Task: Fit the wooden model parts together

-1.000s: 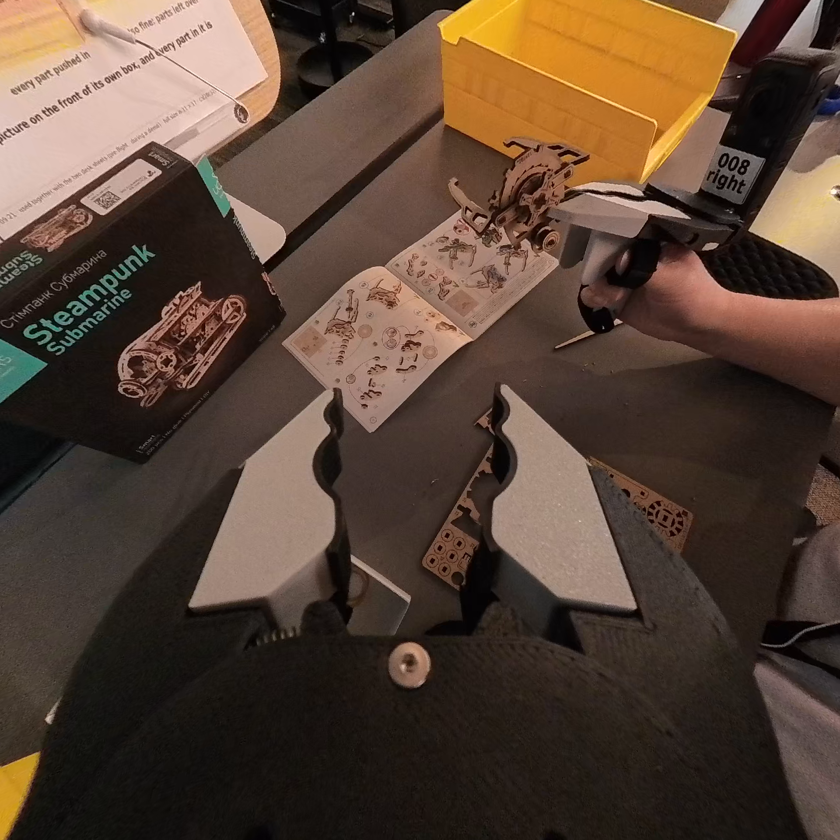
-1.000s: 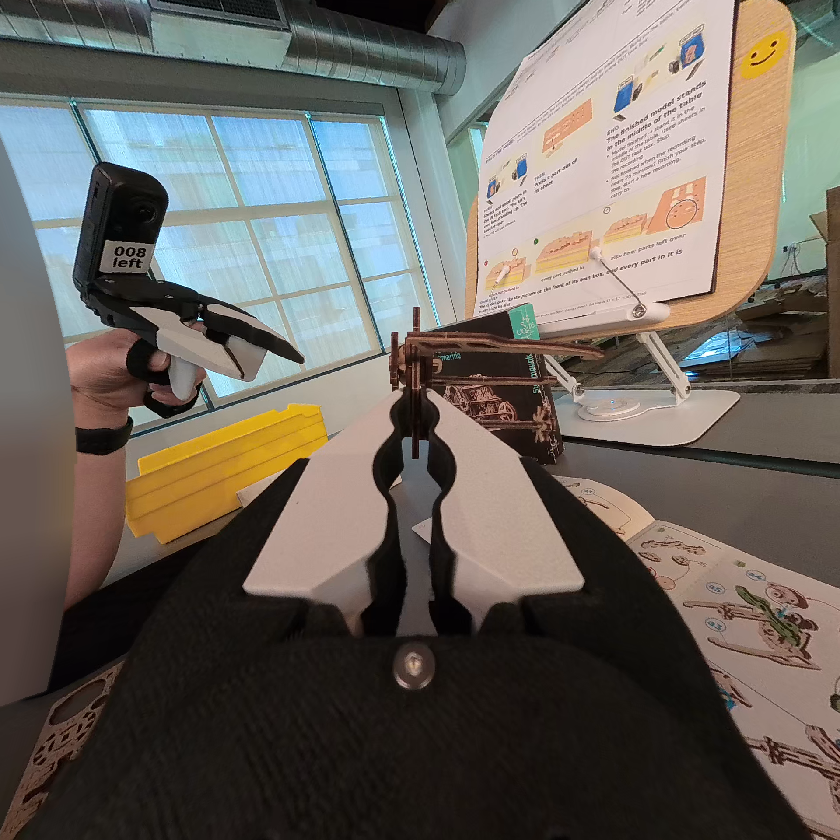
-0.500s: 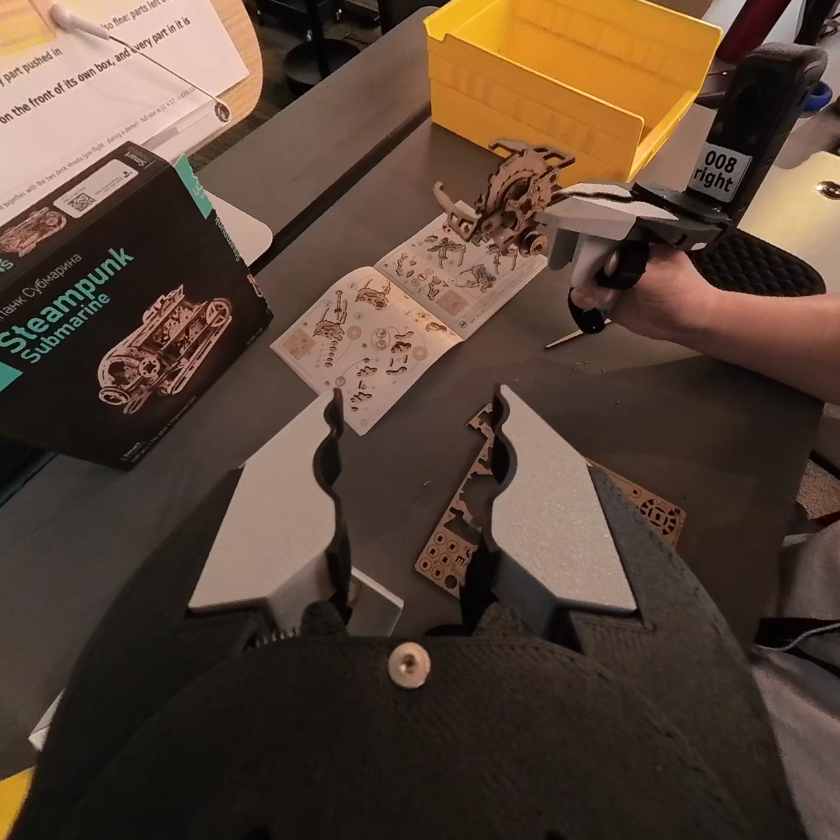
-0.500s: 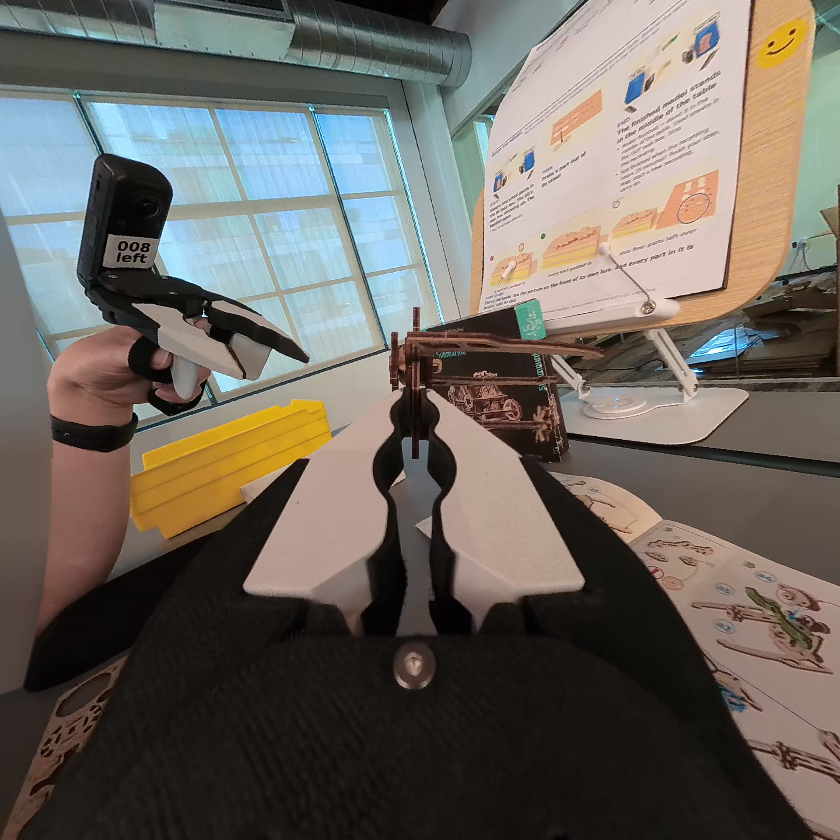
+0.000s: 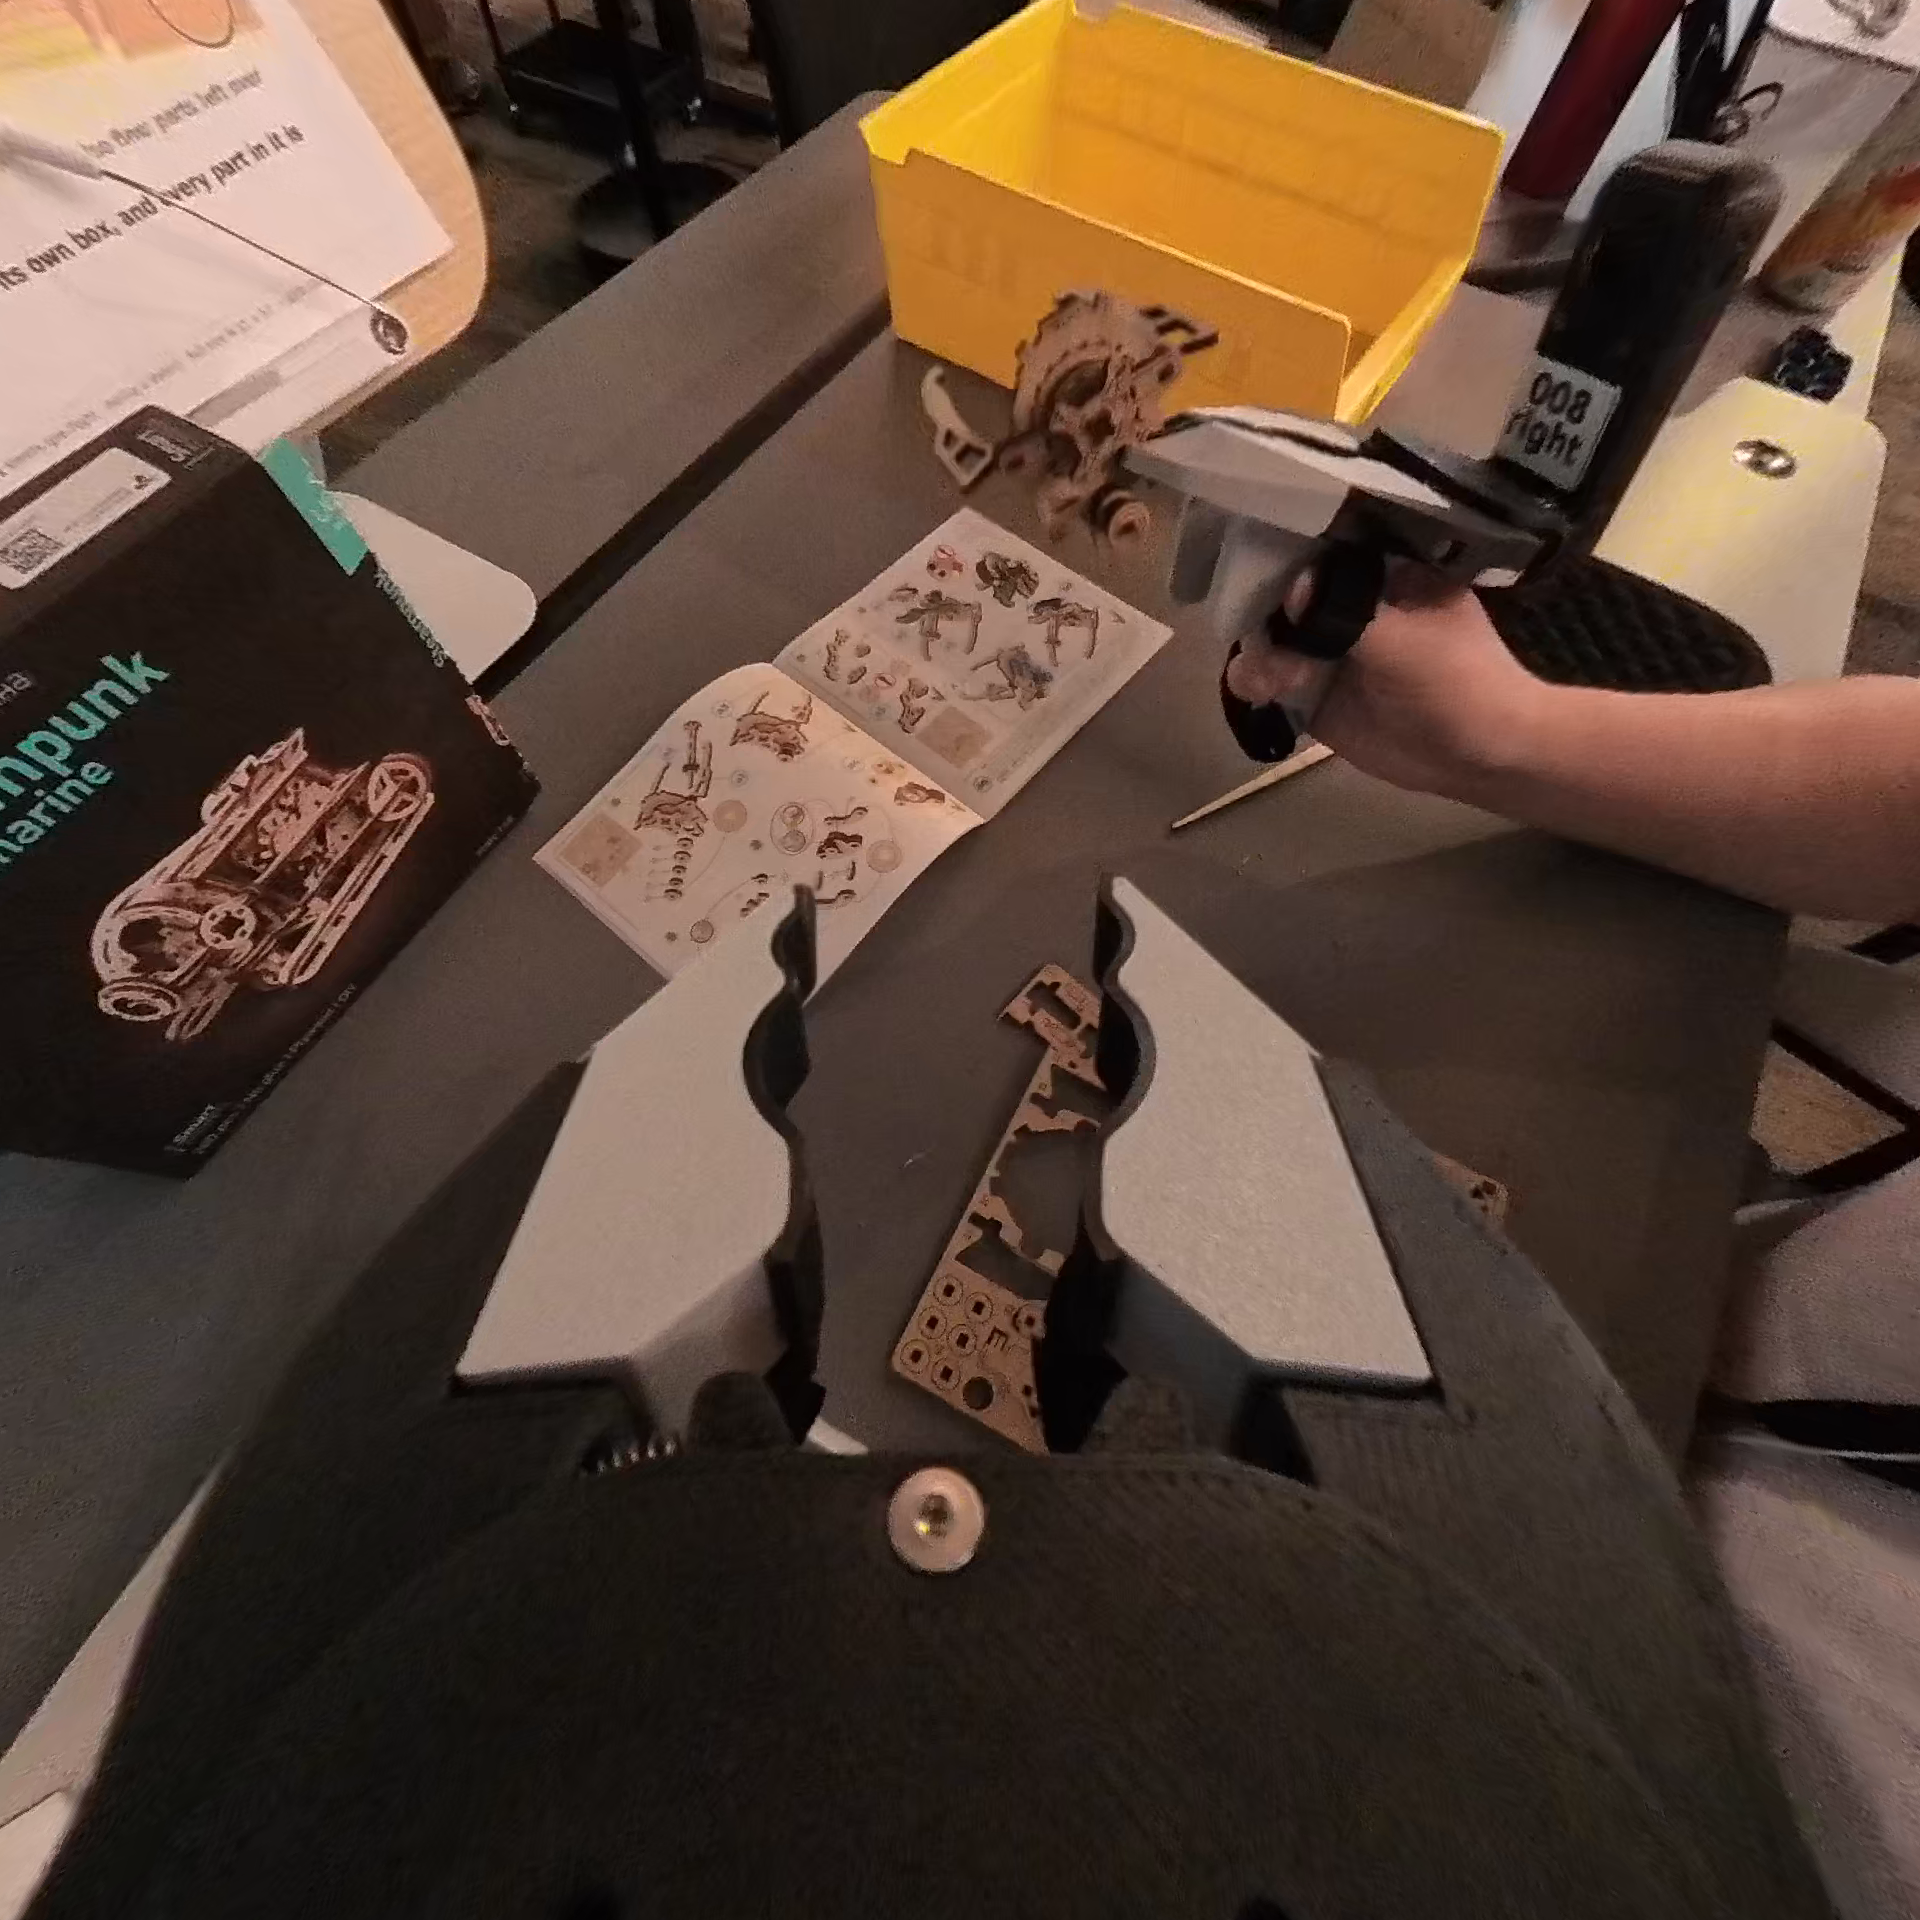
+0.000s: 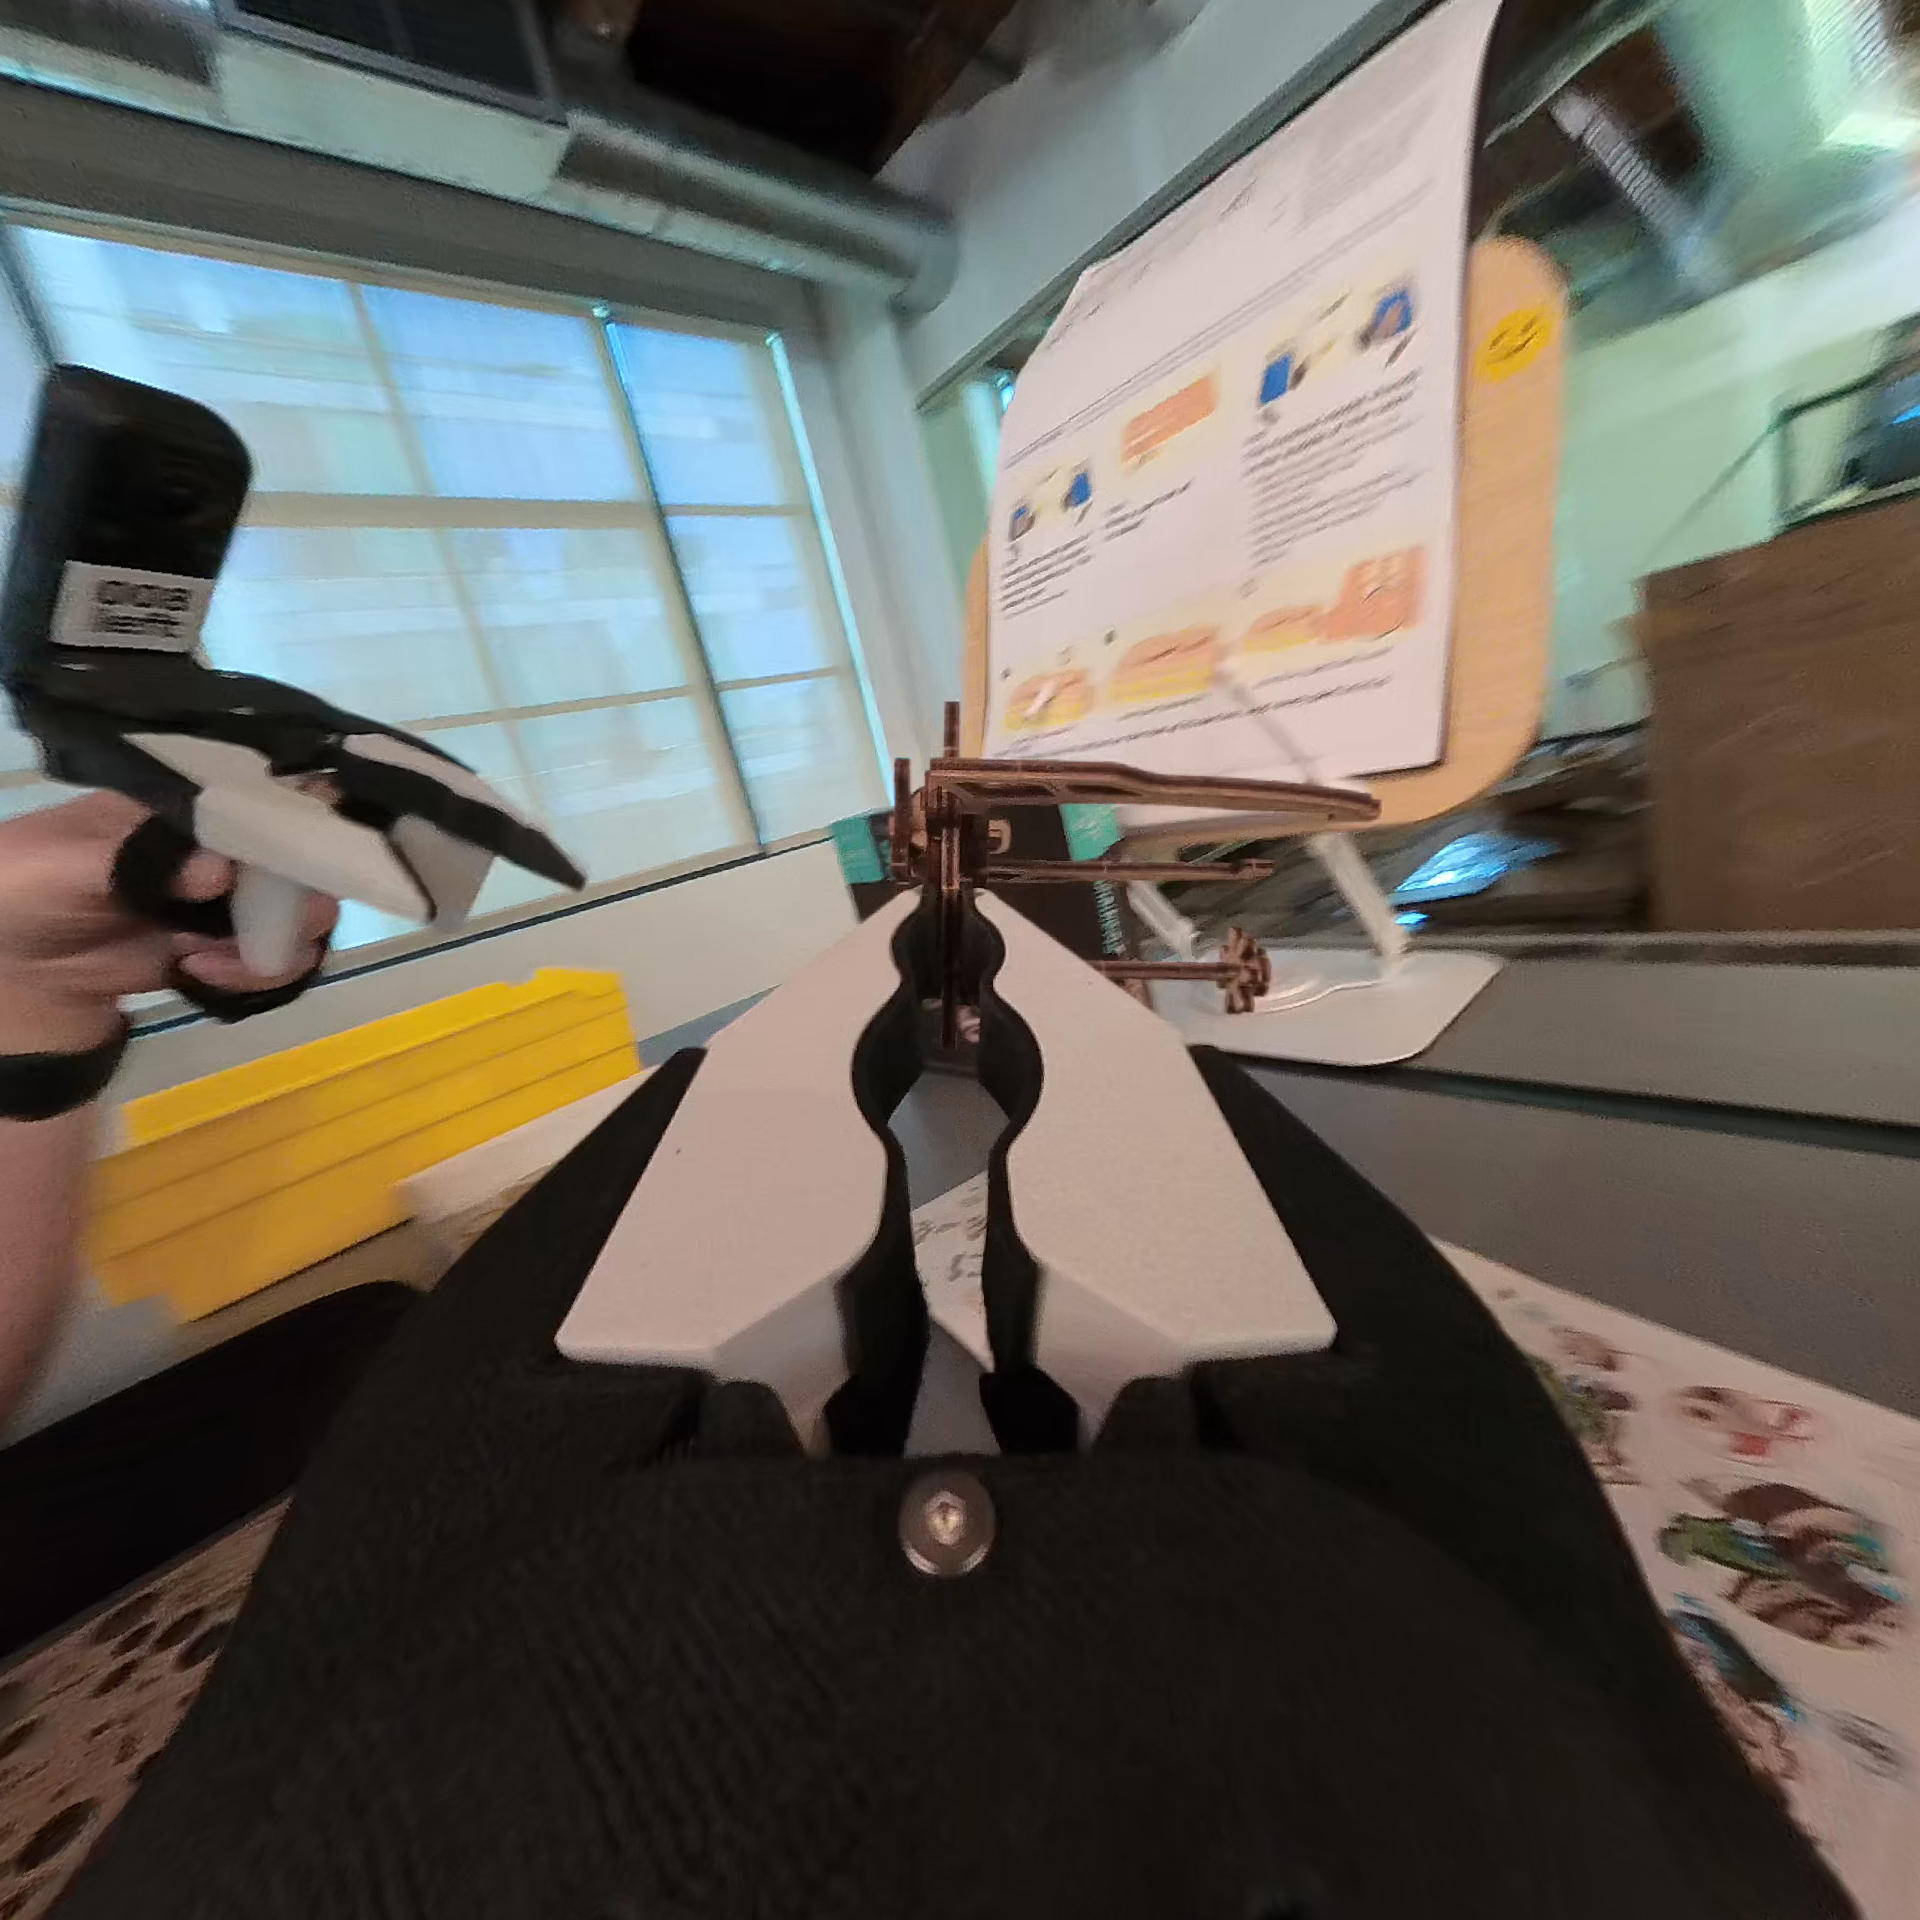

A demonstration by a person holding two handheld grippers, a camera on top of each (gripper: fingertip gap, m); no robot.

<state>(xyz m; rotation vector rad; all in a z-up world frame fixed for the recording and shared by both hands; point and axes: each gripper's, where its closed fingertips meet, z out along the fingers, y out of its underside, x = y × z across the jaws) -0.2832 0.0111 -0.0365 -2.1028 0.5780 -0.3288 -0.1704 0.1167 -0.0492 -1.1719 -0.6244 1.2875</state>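
Observation:
My right gripper (image 6: 948, 914) is shut on a partly built wooden model (image 6: 1039, 831) and holds it in the air. In the left wrist view the same model (image 5: 1081, 416) hangs in front of the yellow bin, with the right gripper (image 5: 1174, 457) behind it. My left gripper (image 5: 951, 925) is open and empty, hovering above the table. A flat wooden parts sheet (image 5: 997, 1247) lies on the table under its right finger. In the right wrist view the left gripper (image 6: 499, 852) is held up at the left, open.
An open instruction booklet (image 5: 831, 727) lies mid-table. A dark model box (image 5: 208, 790) stands at the left. A yellow bin (image 5: 1174, 197) sits at the far edge. A thin wooden stick (image 5: 1247, 774) lies by the person's hand. A board with printed sheets (image 6: 1247, 468) stands on a white stand. The tips of one gripper are about 15 centimeters away from the tips of the other.
My right gripper has swung the model, so the view has tilted and blurred. The left gripper has drifted, shifting the box and booklet leftward and downward in its view.

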